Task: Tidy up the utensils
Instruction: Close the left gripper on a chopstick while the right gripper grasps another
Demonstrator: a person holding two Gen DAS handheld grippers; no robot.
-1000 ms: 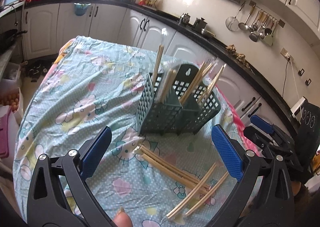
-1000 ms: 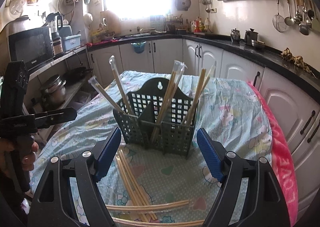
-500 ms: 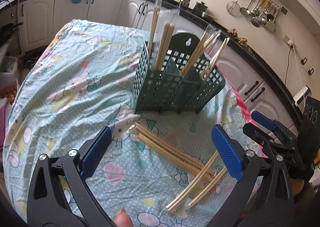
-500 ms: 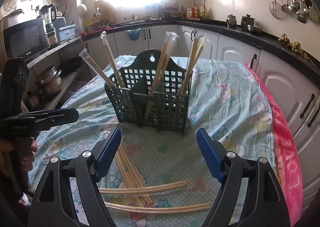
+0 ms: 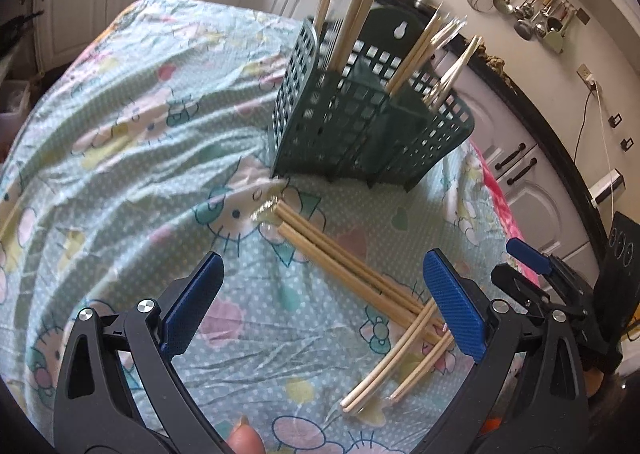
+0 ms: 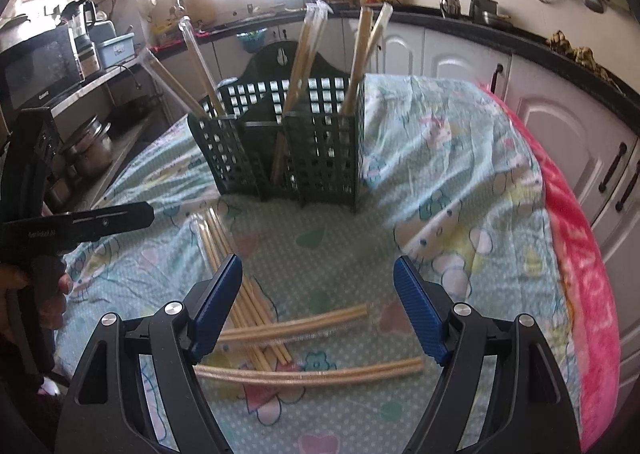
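- On the cloth point(image 6: 460, 157), loose chopsticks point(image 6: 312, 374) are lying before the green basket point(image 6: 320, 141), partly hidden behind gripper fingers.
- Both the left gripper point(image 5: 320, 302) and right gripper point(image 6: 318, 310) are hovering spread, empty.
- Basket chopstick tips are running off frame.

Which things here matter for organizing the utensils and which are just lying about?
Job:
- loose chopsticks on the cloth
- green utensil basket
- chopsticks already in the basket

Lying about:
- ladles on the wall rack
- microwave
- pots on the shelf
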